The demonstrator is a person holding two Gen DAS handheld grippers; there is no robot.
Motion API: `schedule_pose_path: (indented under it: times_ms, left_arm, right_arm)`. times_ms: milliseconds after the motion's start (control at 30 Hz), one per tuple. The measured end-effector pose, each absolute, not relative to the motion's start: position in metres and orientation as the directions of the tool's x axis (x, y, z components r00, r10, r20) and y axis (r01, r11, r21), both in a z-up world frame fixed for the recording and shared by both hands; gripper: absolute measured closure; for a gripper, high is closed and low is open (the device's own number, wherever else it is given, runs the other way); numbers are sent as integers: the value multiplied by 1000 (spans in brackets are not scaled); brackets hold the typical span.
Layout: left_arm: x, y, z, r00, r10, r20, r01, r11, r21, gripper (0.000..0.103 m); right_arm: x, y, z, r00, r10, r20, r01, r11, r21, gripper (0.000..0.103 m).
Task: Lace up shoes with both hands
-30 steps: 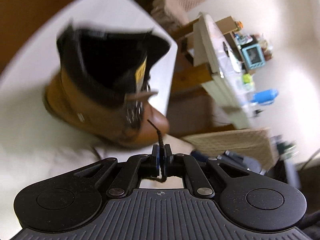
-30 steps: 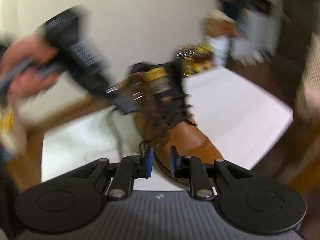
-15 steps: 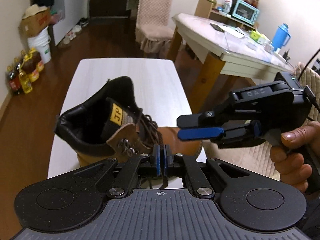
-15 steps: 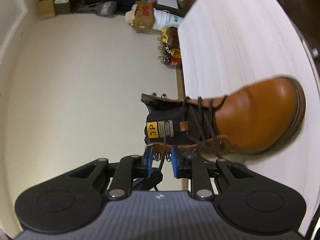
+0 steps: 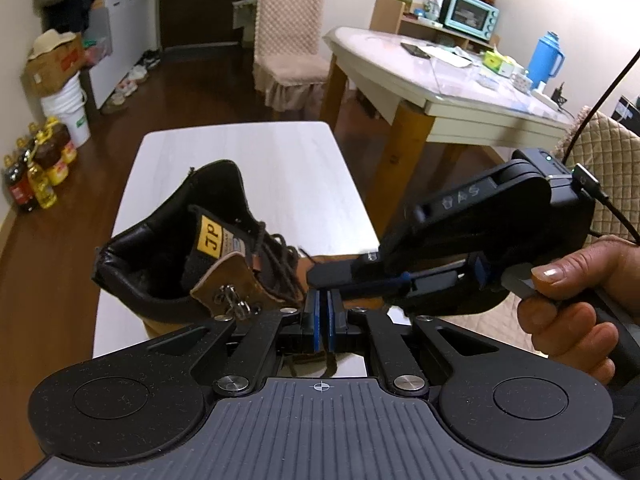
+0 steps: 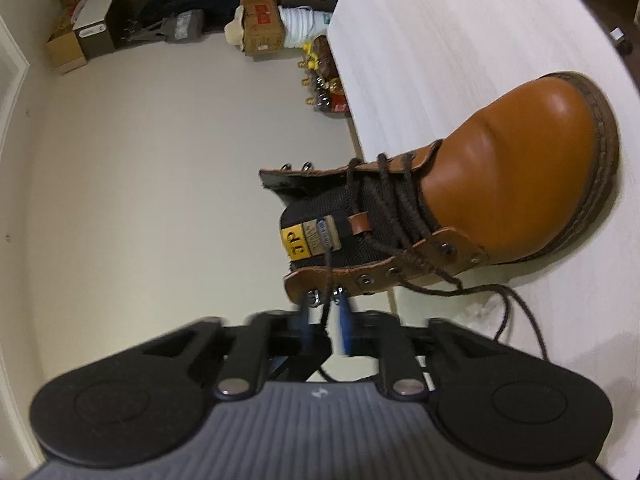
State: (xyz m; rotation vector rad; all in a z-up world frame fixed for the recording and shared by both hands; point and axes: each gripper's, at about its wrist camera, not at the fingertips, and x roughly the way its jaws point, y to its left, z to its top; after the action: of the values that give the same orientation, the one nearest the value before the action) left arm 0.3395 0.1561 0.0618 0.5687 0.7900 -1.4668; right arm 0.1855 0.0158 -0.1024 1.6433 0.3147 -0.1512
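My left gripper (image 5: 323, 316) has its blue pads pinched on the dark lace (image 6: 326, 280), right beside the tan boot (image 6: 508, 176) standing on the white table (image 5: 240, 152). My right gripper (image 6: 325, 326) sits with fingers apart, straddling that lace at the boot's top eyelets.

A tan leather boot (image 6: 516, 184) with a black padded collar, a yellow JP tongue tag and dark brown laces (image 6: 400, 208) crossed through its lower eyelets stands on its sole, toe pointing far, loose lace ends trailing off its right side.
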Motion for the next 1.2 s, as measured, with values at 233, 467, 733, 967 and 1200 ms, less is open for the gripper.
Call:
schedule_pose_path:
  times_ms: [233, 467, 733, 967, 1200]
  left_arm:
    - [369, 157, 82, -63, -622, -781, 983, 99, -158, 97]
    - [409, 132, 105, 34, -572, -819, 997, 78, -14, 97]
    - [411, 111, 88, -5, -534, -845, 994, -93, 52, 97]
    - [445, 90, 79, -104, -464, -880, 992, -113, -58, 94]
    - [493, 57, 46, -306, -295, -905, 952, -69, -299, 94]
  right_arm:
    - [190, 5, -98, 945, 104, -309, 315, -39, 948, 100]
    - [196, -3, -110, 950, 134, -282, 292, -61, 954, 98]
    - [188, 1, -107, 951, 106, -289, 295, -46, 954, 97]
    - [185, 20, -101, 950, 2, -313, 313, -67, 947, 95]
    - [182, 30, -105, 938, -73, -338, 331, -93, 939, 93]
